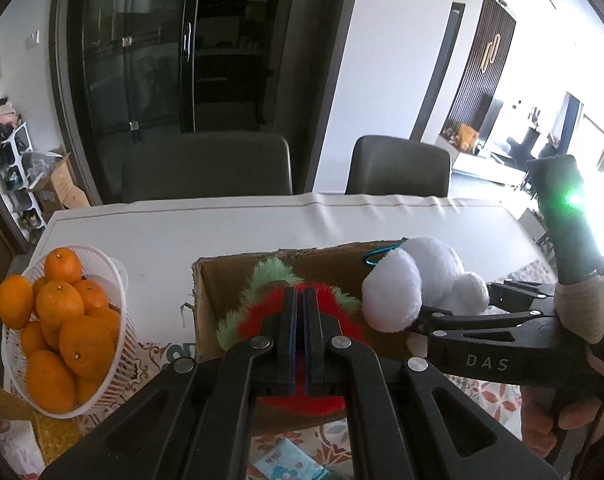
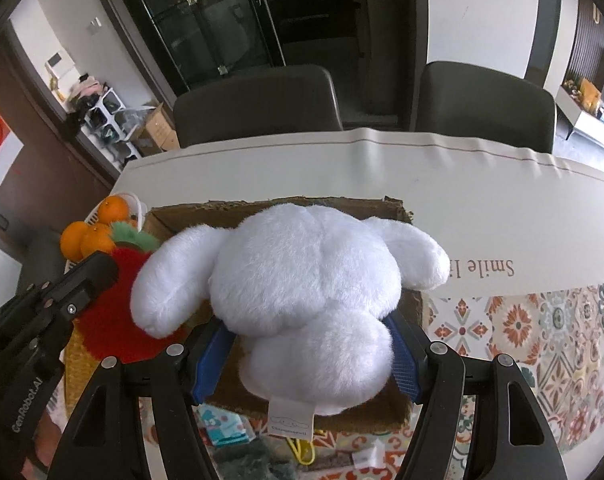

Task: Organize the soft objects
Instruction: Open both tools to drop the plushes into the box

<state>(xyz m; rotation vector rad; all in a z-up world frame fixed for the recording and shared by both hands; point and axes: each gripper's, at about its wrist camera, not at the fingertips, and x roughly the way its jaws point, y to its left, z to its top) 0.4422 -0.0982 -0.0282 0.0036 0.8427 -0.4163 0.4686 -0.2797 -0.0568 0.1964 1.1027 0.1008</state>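
A red and green fuzzy plush hangs over the open cardboard box, and my left gripper is shut on it, with red fuzz showing between the blue pads. A white plush dog is held above the same box, and my right gripper is shut on its body with the blue pads pressing both sides. In the left wrist view the white plush and right gripper are at the right. The right wrist view shows the left gripper and red plush at the left.
A white basket of oranges stands left of the box. Two dark chairs stand behind the table. A small blue packet and a yellow item lie on the patterned cloth in front of the box.
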